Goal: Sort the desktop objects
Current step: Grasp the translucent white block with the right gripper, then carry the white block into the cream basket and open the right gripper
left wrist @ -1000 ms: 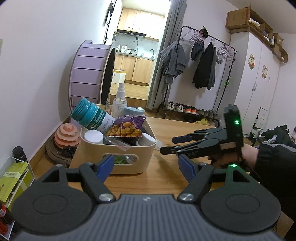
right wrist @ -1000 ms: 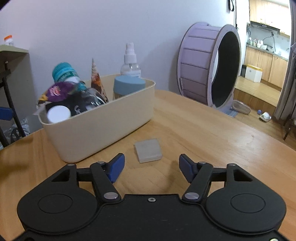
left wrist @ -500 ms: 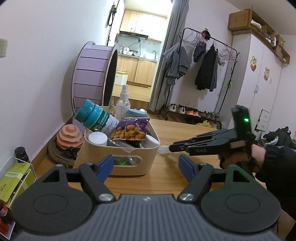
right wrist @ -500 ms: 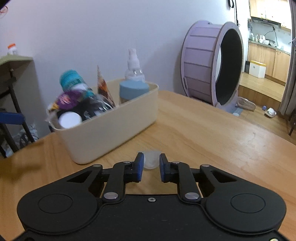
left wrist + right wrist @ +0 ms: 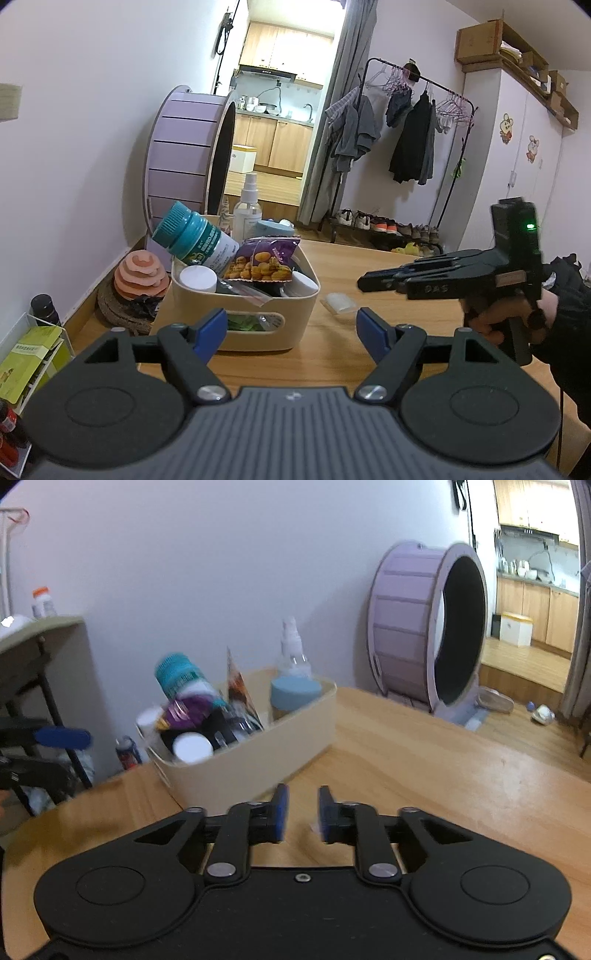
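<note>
A beige bin [image 5: 184, 302] [image 5: 258, 760] stands on the wooden table, packed with a teal-capped bottle [image 5: 195, 236], a purple snack bag [image 5: 264, 258], a spray bottle [image 5: 247, 210] and other items. A small translucent white pad [image 5: 338, 302] lies flat on the table just right of the bin. My right gripper [image 5: 364, 282] [image 5: 303, 812] hovers above and to the right of the pad. Its jaws are nearly together with nothing clearly between them. My left gripper [image 5: 291, 330] is open in front of the bin, holding nothing.
A large purple wheel [image 5: 184, 162] stands against the wall behind the bin. A pink stacked toy [image 5: 138, 277] sits on a woven mat left of it. A white rack with a green box [image 5: 29, 350] is at the far left. A clothes rack [image 5: 406, 147] stands beyond the table.
My right gripper closed on the pad half a second ago, then rose and pulled back; the pad now lies on the table. The left gripper has stayed open and lifted slightly.
</note>
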